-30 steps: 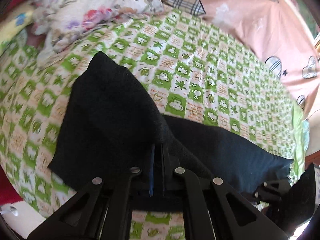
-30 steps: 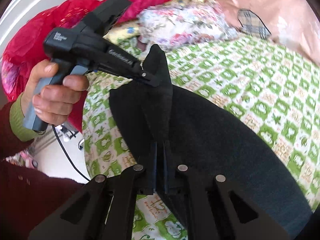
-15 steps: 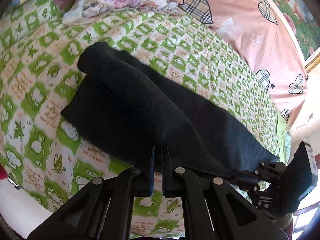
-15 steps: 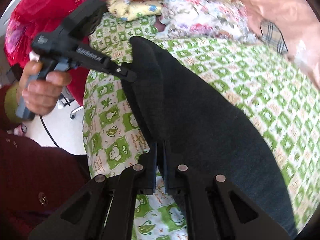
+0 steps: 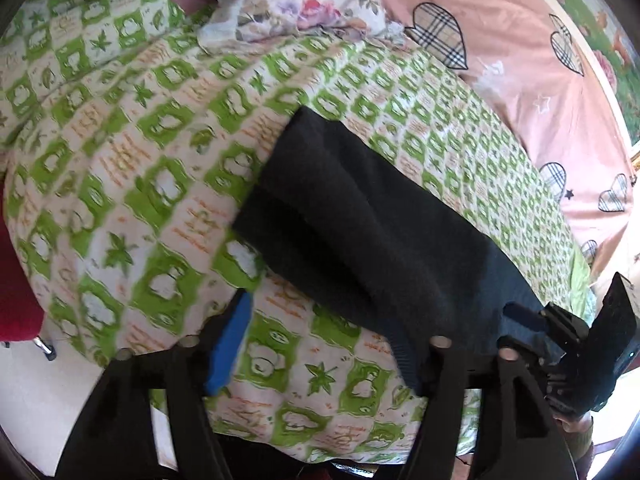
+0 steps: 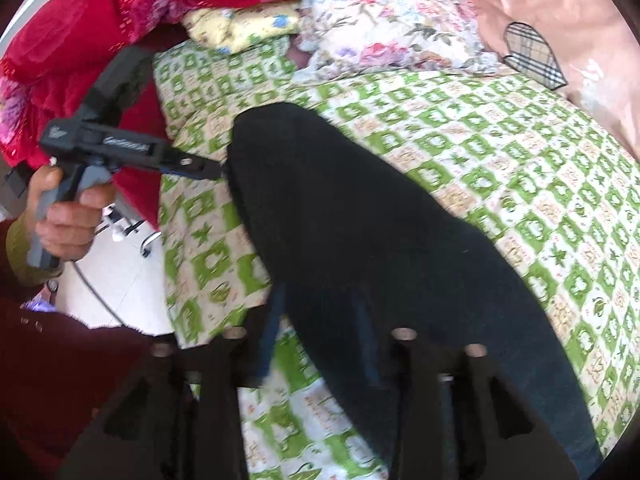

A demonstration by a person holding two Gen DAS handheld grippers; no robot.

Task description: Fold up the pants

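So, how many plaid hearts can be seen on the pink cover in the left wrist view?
6: one large near the floral pillow, one upper right, three lower right, one barely visible. More may be hidden.

Green-checked bedspread (image 5: 168,184), floral pillow (image 6: 392,28), pink heart quilt (image 5: 532,80), white floor (image 6: 120,280)

A bed (image 5: 168,184) covered in a green-and-white checked sheet fills both views. Black pants (image 5: 360,232) lie folded lengthwise at the centre. A floral pillow (image 5: 296,4) sits at the top, a pink quilt (image 5: 520,80) upper right.
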